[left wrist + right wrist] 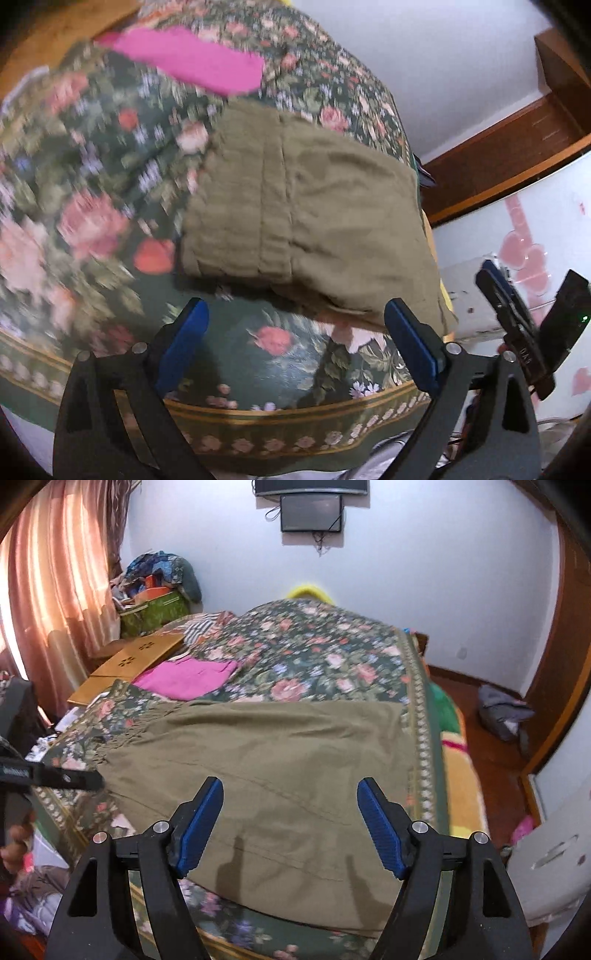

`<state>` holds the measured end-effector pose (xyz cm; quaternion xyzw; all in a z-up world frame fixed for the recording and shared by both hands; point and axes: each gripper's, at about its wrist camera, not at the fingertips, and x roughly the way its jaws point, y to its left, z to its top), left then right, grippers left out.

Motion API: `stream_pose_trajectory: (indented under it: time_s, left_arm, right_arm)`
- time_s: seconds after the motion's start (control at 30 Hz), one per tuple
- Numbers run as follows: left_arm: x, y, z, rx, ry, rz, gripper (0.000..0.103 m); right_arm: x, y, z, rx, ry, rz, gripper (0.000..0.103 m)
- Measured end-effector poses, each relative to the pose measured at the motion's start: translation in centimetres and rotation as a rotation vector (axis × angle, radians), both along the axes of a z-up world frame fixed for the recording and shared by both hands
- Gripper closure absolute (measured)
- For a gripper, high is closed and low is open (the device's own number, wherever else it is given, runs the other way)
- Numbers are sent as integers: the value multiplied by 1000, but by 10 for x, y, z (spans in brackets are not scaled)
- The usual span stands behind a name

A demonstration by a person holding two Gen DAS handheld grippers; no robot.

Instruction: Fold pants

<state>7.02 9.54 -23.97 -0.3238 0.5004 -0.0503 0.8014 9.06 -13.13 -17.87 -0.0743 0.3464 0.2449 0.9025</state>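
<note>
The left tool (295, 325) stands wide with nothing between its blue pads, hovering over the near edge of the bed, just short of the near hem of the olive pants (306, 210). The right tool (290, 812) is also parted, less widely, and empty; its pads hang above the cloth and their shadows fall on the fabric below, so they are clear of it. The pants lie flat on the floral bedspread (314, 653) as a broad folded slab, gathered waistband to the left and right edge near the right side of the bed. A pink garment (184, 677) lies farther off to the left, well apart from the work. Judging by the tidy shape, one fold seems made and another is probably due. To do it well, each tool should come down on a matching corner of one edge, pinch every layer together rather than only the top one, lift just enough to clear the cloth, and carry the edge across evenly so the seams stay aligned and no crease gets trapped underneath.
</note>
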Motion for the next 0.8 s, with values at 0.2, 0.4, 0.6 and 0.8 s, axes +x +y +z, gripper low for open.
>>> stream_pose_trajectory:
  time_s: [0.2,0.4,0.6,0.8]
  left_arm:
    - [10,-9,0,-9,-22,-14,3]
    - [34,-9,-8,-34,-28,16,1]
    - [55,-7,-14,53,-50,40,1]
    - [61,-10,-7,167,-86,54,34]
  right_arm:
    - [3,16,-28,-45,90,34,31]
    - [6,14,-53,-18,201,61,31]
    - [8,11,-56,13,236,81,30]
    - [8,8,-56,25,247,86,30]
